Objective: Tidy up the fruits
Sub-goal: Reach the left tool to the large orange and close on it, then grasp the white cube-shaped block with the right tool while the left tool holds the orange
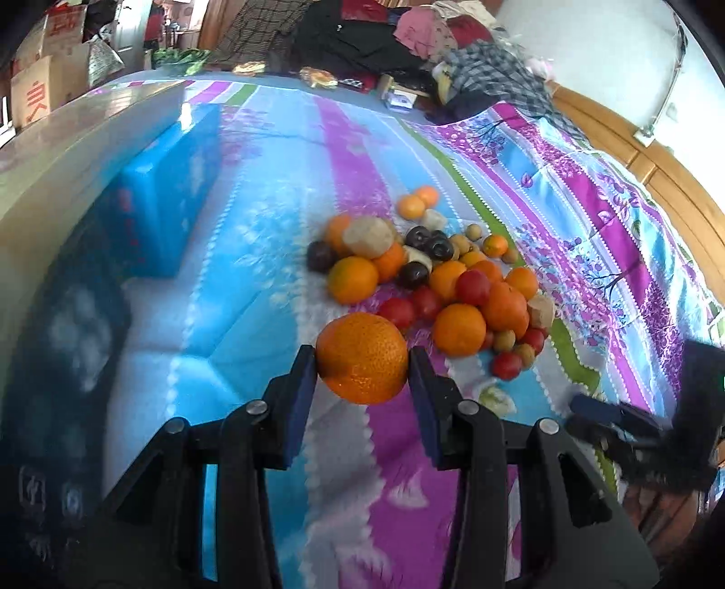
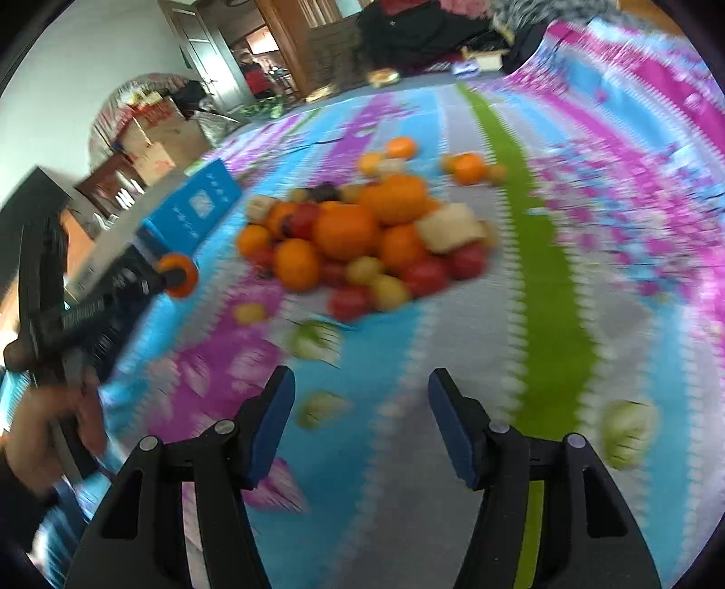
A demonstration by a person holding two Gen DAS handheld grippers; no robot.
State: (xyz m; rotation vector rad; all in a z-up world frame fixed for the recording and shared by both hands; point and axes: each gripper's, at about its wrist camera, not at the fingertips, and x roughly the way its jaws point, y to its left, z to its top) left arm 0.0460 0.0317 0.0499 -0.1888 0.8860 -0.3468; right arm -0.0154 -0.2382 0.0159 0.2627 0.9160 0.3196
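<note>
An orange (image 1: 361,376) hangs above the striped bedsheet (image 1: 253,281), with my left gripper (image 1: 362,355) shut on it, a blue pad pressing on each side. Beyond it lies the fruit pile (image 1: 435,281): oranges, red and dark plums, small yellow fruits and pale chunks. In the right wrist view the same pile (image 2: 362,231) sits ahead, blurred. My right gripper (image 2: 361,378) stands open over the sheet with nothing between its fingers. That view also catches the left gripper (image 2: 174,274) at the left, carrying the orange in a person's hand (image 2: 45,435).
A blue box (image 1: 167,204) lies on the sheet left of the pile, with a dark blurred container (image 1: 68,362) nearer me. Heaped clothes (image 1: 385,41) fill the far end. A wooden bed frame (image 1: 670,181) runs along the right. Cardboard boxes (image 1: 41,86) stand at the far left.
</note>
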